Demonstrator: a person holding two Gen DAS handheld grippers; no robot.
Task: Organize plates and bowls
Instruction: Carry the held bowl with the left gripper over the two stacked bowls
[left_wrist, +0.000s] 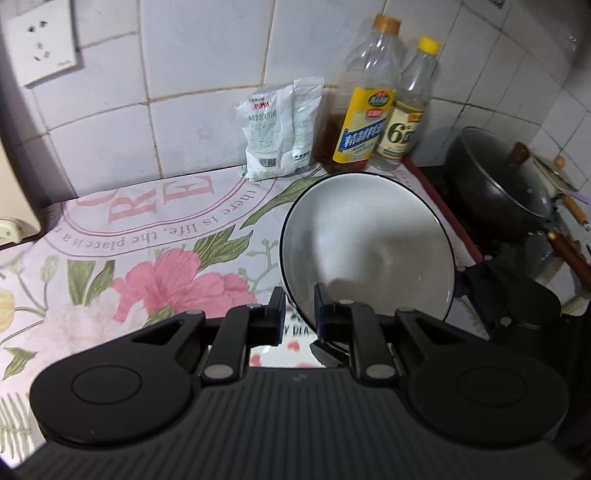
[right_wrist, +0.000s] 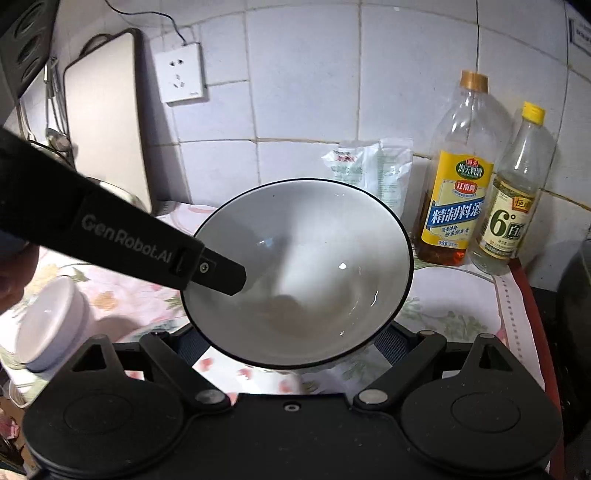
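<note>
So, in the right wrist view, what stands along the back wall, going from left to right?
Socket → white bag → tall bottle with yellow label → smaller bottle with yellow cap.

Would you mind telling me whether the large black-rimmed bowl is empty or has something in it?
Empty: the bowl shows a bare grey-white inside down to its bottom in both views, with only reflections and the shadow of the fingers.
</note>
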